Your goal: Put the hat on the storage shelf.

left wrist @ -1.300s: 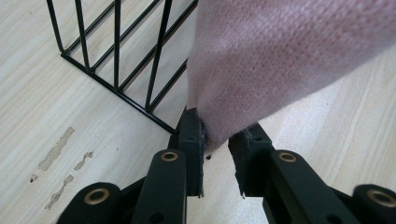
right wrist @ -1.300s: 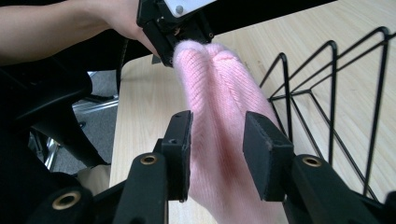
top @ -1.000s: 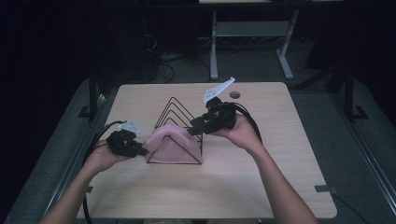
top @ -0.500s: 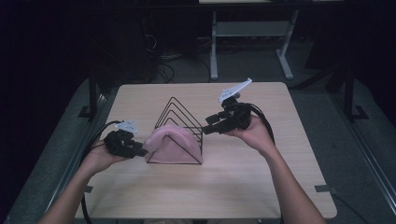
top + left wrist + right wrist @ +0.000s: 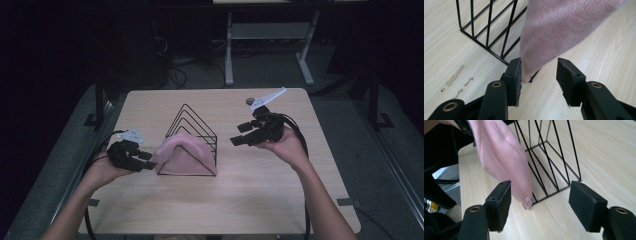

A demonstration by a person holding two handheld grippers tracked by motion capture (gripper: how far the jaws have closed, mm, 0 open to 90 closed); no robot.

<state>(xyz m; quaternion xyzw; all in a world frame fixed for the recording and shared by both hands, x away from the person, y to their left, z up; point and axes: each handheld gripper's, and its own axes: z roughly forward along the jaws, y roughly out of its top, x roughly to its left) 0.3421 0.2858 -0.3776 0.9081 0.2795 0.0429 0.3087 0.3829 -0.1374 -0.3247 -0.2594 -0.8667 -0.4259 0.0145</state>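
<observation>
A black wire rack (image 5: 196,121) of triangular dividers stands mid-table. A pink cloth (image 5: 180,156) hangs over its near end. In the left gripper view a corner of the pink cloth (image 5: 554,32) dips between the jaws of my left gripper (image 5: 539,68), which have just been opening; the left pad (image 5: 517,72) is at the cloth's edge and the right pad stands clear. My left gripper (image 5: 144,161) sits just left of the cloth. My right gripper (image 5: 242,134) hovers right of the rack, its jaws just opened wide and empty. Ahead of it are the rack (image 5: 554,157) and cloth (image 5: 504,157).
The wooden table (image 5: 280,190) has bare room at the front and right. A small dark round thing (image 5: 249,101) lies near the far edge by the right gripper's grey plate. Beyond the table stand a white desk frame (image 5: 229,50) and cables on the floor.
My right gripper has drawn away from the rack's top to the right and opened wider. The left gripper's jaws have parted at the cloth's corner; that hand stayed in place.
</observation>
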